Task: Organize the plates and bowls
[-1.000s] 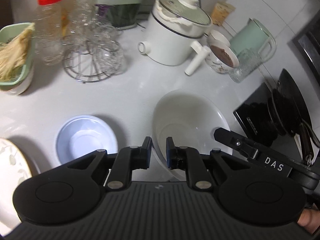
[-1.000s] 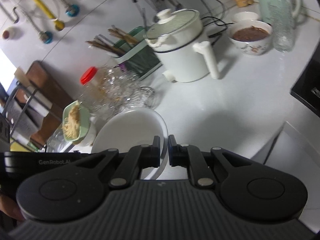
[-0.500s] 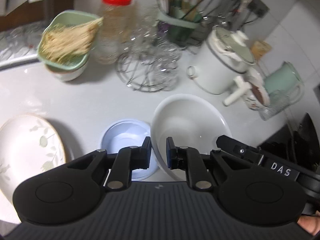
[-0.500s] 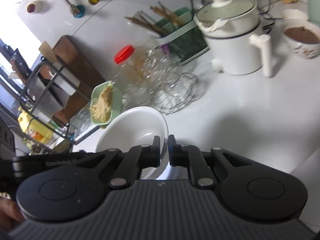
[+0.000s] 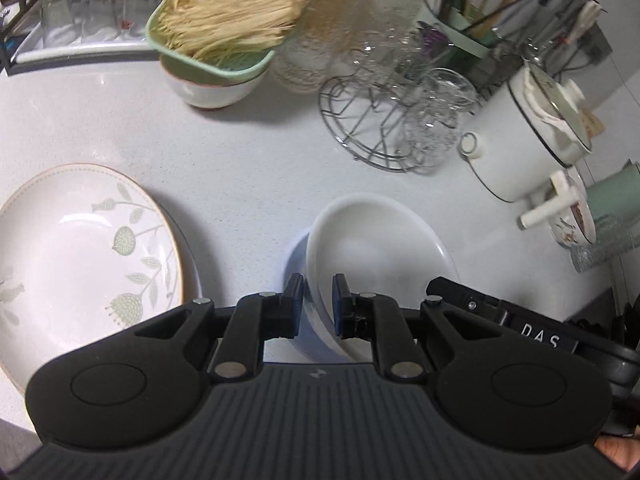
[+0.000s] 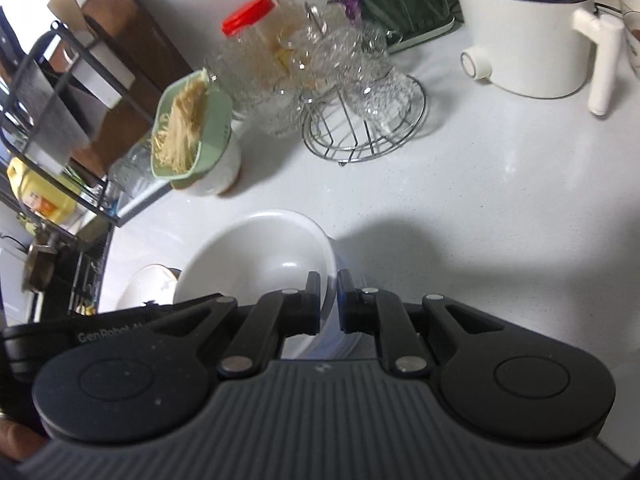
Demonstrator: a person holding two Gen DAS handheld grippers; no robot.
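Note:
Both grippers hold one large white bowl by opposite rims. My left gripper is shut on its near rim. My right gripper is shut on the other rim of the white bowl. The bowl hangs tilted directly over a smaller pale blue bowl, whose edge shows beneath it, also in the right wrist view. I cannot tell whether they touch. A floral plate lies on the white counter to the left.
A green dish of noodles sits on a white bowl at the back. A wire rack of glasses, a white electric pot, a red-lidded jar and a utensil holder stand behind. A black shelf rack stands left.
Both grippers carried the white bowl leftward, from beside the blue bowl to directly over it. The floral plate came further into view.

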